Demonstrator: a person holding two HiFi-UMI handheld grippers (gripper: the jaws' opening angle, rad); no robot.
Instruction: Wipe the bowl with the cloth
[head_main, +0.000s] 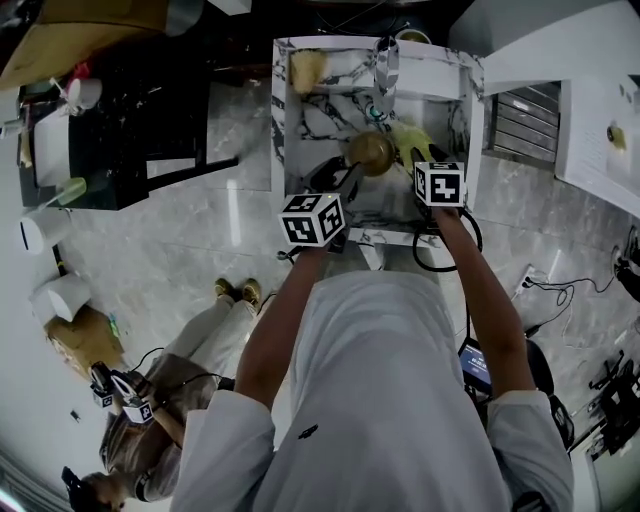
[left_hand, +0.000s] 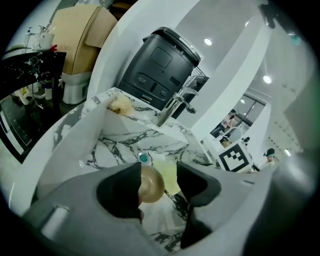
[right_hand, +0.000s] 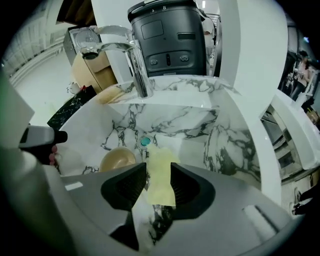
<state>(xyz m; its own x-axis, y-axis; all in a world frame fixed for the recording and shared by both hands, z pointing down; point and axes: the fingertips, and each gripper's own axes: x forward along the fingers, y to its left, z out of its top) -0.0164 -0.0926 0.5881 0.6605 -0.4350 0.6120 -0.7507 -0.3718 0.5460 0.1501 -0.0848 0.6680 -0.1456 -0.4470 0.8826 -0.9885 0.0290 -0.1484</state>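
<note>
The left gripper had its jaws partly apart; the bowl showed between them, close by the left-hand one with a clear gap to the other, so nothing was clamped. The right gripper had its jaws nearly together, pinching the yellow cloth, which trailed toward the drain. The bowl lay in the marble sink, just beside the cloth; only the right gripper view showed it apart from the left gripper's tip; only the head view showed 1 more person, seated low on the floor.
</note>
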